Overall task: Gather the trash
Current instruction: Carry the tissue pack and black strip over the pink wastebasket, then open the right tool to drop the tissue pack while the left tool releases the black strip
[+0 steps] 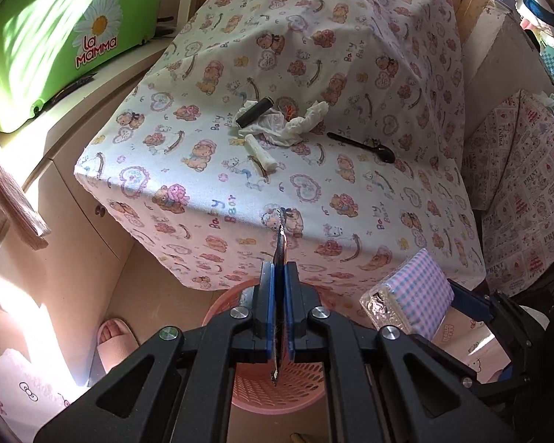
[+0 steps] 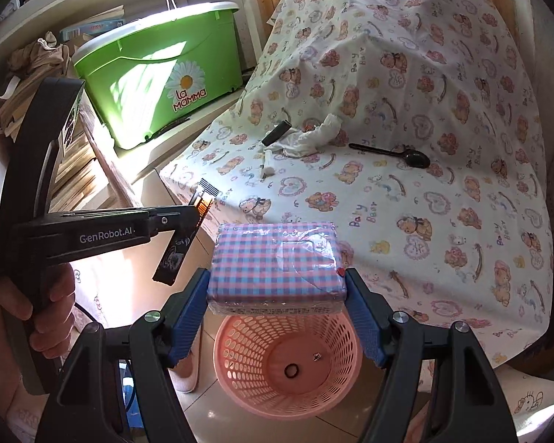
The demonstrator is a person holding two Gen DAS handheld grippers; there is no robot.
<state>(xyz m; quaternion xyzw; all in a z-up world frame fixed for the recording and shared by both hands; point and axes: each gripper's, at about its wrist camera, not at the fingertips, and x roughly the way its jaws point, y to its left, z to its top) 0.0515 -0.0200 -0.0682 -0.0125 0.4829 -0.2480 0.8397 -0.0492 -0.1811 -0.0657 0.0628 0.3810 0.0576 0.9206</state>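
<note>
My left gripper (image 1: 279,265) is shut on a thin dark snack wrapper (image 1: 280,238), seen edge-on above the pink mesh basket (image 1: 240,395). From the right wrist view the same wrapper (image 2: 175,254) hangs tilted from the left gripper (image 2: 195,208), to the left of the basket (image 2: 236,336). My right gripper (image 2: 277,284) is shut on a pink-and-blue checked tissue pack (image 2: 277,258) directly over the basket's mouth. On the bear-print tablecloth (image 1: 351,55) lie crumpled tissues (image 1: 295,125), a black cylinder (image 1: 255,110), a white tube (image 1: 260,151) and a black spoon (image 1: 365,146).
A green "La Mamma" bucket (image 2: 158,70) stands on a low shelf to the left of the table. A foot in a pink slipper (image 1: 114,339) is beside the basket. The basket holds a small black ring (image 2: 291,371). Print-covered furniture (image 1: 524,192) is at the right.
</note>
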